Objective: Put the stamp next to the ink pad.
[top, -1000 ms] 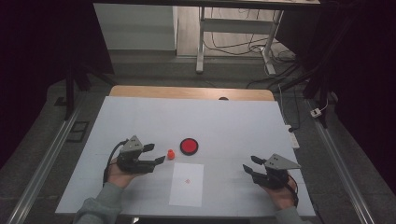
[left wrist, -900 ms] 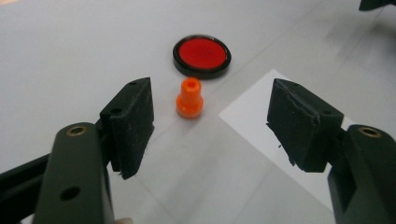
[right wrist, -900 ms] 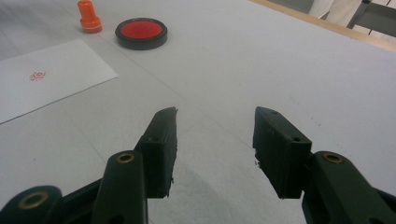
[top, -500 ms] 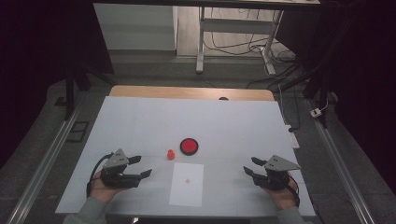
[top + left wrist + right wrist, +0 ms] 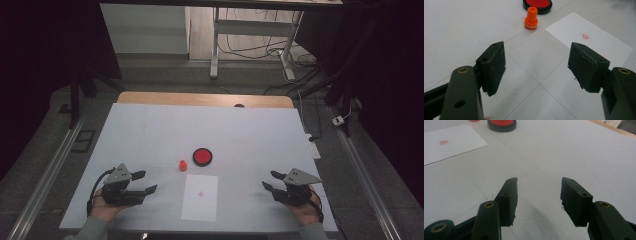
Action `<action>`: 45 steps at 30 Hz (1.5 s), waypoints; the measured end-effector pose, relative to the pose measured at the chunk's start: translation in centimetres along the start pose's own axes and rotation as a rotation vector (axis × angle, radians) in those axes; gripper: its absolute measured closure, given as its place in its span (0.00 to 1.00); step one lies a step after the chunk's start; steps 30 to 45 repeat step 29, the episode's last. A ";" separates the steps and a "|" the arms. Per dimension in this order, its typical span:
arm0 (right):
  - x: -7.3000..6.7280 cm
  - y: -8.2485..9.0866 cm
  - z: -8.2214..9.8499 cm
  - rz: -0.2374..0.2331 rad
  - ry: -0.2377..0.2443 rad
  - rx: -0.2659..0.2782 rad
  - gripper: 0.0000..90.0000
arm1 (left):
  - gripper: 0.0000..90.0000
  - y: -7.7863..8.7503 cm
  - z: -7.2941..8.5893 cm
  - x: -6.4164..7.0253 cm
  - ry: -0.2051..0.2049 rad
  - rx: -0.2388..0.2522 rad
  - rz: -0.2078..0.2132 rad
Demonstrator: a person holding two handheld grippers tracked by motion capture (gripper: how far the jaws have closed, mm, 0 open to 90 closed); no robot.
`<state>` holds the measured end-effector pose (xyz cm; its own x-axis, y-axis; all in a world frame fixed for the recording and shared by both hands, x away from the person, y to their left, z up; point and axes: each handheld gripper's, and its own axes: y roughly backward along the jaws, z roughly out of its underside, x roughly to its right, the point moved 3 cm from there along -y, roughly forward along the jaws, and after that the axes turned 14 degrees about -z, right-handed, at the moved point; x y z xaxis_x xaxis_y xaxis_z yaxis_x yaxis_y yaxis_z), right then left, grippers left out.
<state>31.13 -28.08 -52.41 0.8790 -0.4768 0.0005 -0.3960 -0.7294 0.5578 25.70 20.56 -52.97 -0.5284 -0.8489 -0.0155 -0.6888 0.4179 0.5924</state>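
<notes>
Both the left gripper (image 5: 145, 182) and right gripper (image 5: 269, 180) rest spread and empty; a careless sweep could topple the orange stamp (image 5: 531, 18) beside its ink pad (image 5: 537, 3).

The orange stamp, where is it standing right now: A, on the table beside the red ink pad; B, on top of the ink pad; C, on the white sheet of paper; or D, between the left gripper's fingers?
A: the orange stamp stands upright on the table just left of the red ink pad, off the paper.
</notes>
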 end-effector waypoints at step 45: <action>0.0 0.2 -0.1 0.008 0.003 0.007 0.52 | 0.34 -0.4 -0.2 0.0 -0.004 -0.004 0.003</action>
